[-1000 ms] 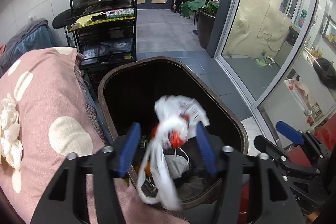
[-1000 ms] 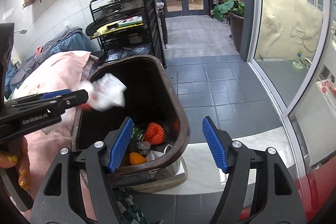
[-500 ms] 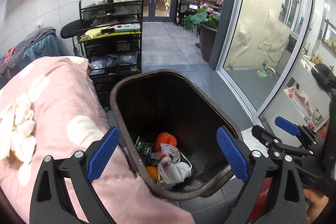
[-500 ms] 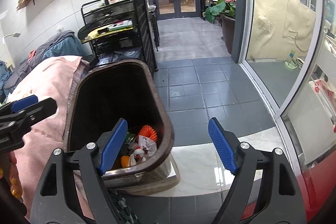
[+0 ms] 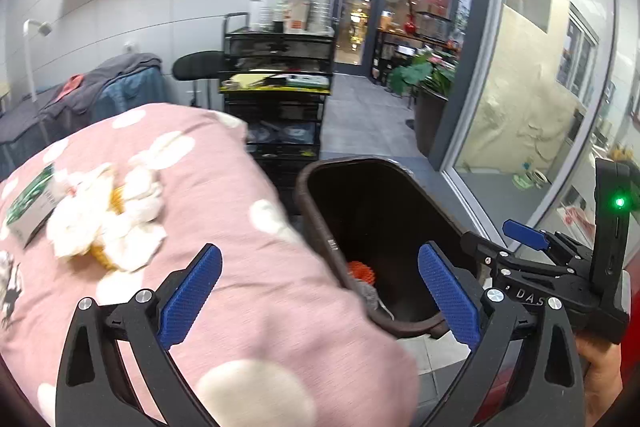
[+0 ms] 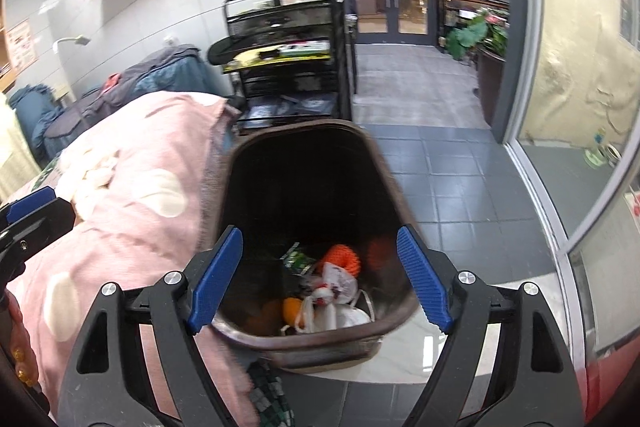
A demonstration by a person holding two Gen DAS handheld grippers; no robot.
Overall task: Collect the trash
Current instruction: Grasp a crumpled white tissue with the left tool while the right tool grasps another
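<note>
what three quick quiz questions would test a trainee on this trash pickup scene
1. True or false: the left gripper is shut on a piece of trash.
2. Where does the white plastic bag lie?
A) on the pink blanket
B) inside the brown trash bin
C) on the tiled floor
3. Fill in: the crumpled white tissues lie on the ____, next to a green and white packet.

Key
1. False: both the left gripper and the right gripper are open and empty.
2. B, beside an orange foam net.
3. Pink polka-dot blanket.
</note>
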